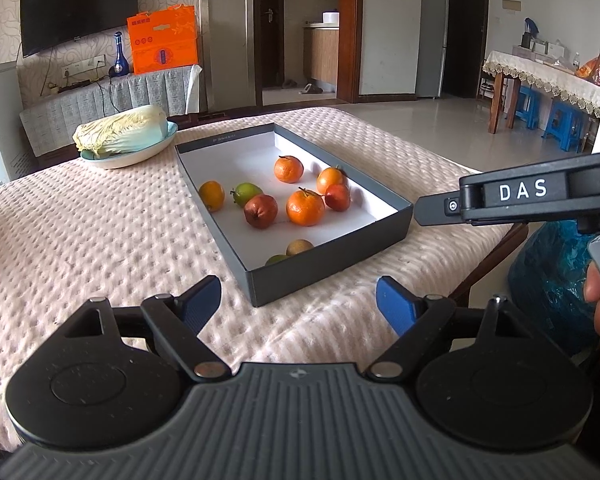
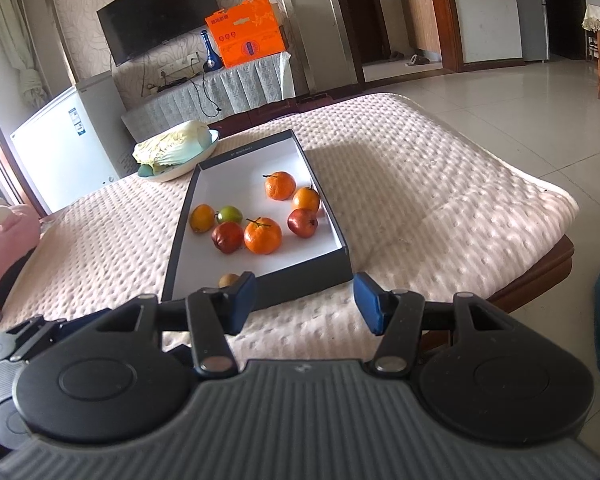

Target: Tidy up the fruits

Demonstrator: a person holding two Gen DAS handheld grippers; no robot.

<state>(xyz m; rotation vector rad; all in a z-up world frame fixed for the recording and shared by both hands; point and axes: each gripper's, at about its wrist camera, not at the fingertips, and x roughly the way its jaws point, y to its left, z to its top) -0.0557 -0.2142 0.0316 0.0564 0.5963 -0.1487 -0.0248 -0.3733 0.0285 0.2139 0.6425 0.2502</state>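
On quilted table (image 1: 100, 220), fruit box (image 1: 332, 268)

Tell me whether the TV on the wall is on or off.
Off, as far as the pictures show: the TV screen is uniformly dark in both wrist views, with no image or glow.

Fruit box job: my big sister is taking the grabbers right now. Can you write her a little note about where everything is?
Left gripper: open, empty, held short of the box's near wall.
Right gripper: open, empty, also just short of the box.
The fruits all lie loose in the dark box on the pink cover: oranges, two red fruits, a green one, and two more at the near wall.
The cabbage sits in a bowl beyond the box.
Done: nothing is grasped yet.
Left: the sorting itself; no second container for fruit is visible.
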